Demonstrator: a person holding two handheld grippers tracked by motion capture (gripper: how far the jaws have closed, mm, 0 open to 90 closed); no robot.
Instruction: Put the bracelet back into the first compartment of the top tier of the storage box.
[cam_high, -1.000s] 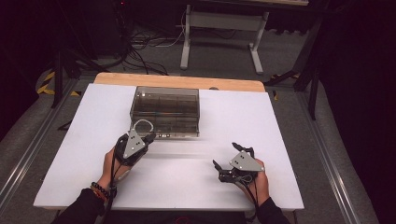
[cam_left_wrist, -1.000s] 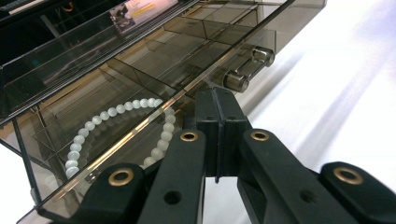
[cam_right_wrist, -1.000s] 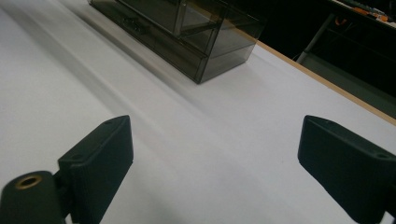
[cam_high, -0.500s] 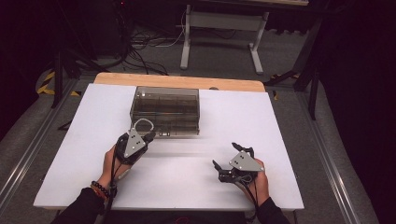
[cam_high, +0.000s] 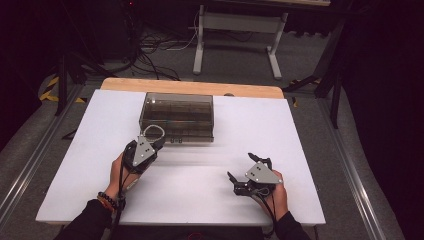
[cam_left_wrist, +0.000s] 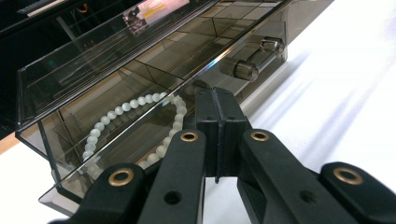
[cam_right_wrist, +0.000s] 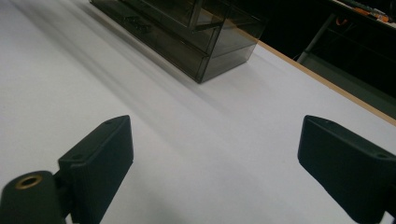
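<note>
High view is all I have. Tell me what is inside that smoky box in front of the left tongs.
Observer: The left gripper view shows a string of pale beads lying in a compartment of the box, just behind its front wall.
Operator: Give me the state of the left tongs.
Observer: The left tongs are shut with nothing between them. Their tips are close to the box front, but I cannot tell whether they touch it.
Operator: Find me something to pull on.
Observer: Two clear round knobs stick out of the box front, off to one side of the tips.
</note>
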